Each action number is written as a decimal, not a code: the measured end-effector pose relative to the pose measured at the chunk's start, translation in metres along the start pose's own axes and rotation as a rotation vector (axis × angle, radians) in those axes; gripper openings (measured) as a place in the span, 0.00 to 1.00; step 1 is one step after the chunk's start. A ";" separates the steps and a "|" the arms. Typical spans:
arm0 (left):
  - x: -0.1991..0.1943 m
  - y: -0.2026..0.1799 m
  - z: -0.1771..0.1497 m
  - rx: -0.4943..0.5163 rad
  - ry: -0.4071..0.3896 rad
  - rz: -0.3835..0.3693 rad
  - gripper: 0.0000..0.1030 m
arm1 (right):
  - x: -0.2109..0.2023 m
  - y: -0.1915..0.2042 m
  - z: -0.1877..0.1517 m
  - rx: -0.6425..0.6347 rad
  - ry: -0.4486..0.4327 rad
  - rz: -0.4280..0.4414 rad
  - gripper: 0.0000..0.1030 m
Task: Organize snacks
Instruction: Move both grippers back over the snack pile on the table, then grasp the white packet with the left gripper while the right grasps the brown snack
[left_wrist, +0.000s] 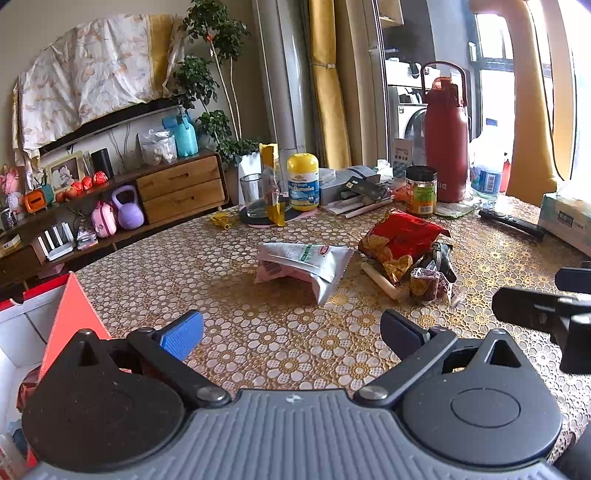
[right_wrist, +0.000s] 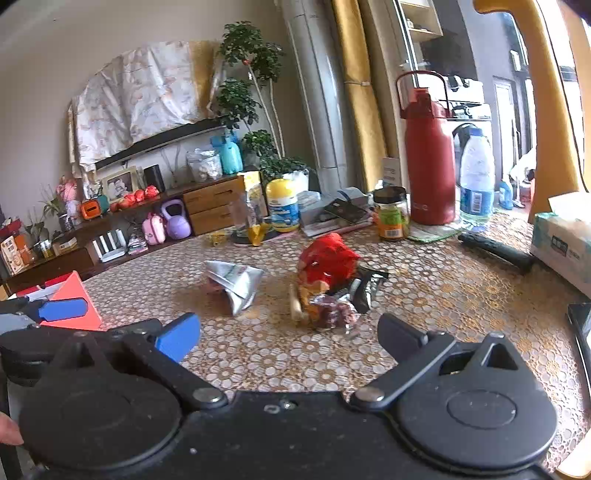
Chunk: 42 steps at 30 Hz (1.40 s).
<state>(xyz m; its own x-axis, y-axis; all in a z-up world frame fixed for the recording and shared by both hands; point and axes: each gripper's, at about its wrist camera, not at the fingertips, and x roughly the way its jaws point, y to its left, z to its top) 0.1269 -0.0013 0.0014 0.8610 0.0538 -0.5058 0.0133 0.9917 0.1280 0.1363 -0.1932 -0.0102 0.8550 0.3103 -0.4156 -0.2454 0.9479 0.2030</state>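
Observation:
A silver foil pouch (left_wrist: 306, 264) (right_wrist: 236, 282) lies mid-table over a pink packet. To its right sit a red crinkled snack bag (left_wrist: 400, 240) (right_wrist: 327, 258), a small dark-red wrapped snack (left_wrist: 428, 284) (right_wrist: 332, 314), a black packet (left_wrist: 443, 256) (right_wrist: 369, 286) and a pale stick (left_wrist: 380, 278). My left gripper (left_wrist: 291, 332) hovers open over the near table, short of the pouch, with nothing between its fingers. My right gripper (right_wrist: 290, 338) is open too, facing the red bag pile. A red and white box (left_wrist: 55, 325) (right_wrist: 74, 299) stands at the table's left edge.
Along the back of the table stand a glass (left_wrist: 253, 194), a yellow-capped gummies bottle (left_wrist: 303, 182), a small jar (left_wrist: 421, 190), a red thermos (left_wrist: 445, 136), a water bottle (right_wrist: 476, 177) and papers. A black remote (left_wrist: 511, 221) and a tissue box (right_wrist: 561, 243) lie at the right.

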 end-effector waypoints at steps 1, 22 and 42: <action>0.002 -0.002 0.001 0.000 0.003 -0.001 1.00 | 0.001 -0.003 -0.001 0.005 0.002 -0.002 1.00; 0.073 -0.030 0.022 -0.023 0.028 -0.002 1.00 | 0.036 -0.043 -0.002 0.078 0.040 -0.037 1.00; 0.190 -0.019 0.061 -0.281 0.168 0.105 1.00 | 0.073 -0.058 -0.005 0.105 0.085 -0.020 1.00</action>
<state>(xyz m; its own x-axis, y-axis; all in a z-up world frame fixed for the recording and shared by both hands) 0.3207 -0.0168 -0.0452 0.7542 0.1527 -0.6386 -0.2316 0.9719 -0.0411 0.2102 -0.2256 -0.0570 0.8165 0.3009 -0.4928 -0.1758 0.9425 0.2843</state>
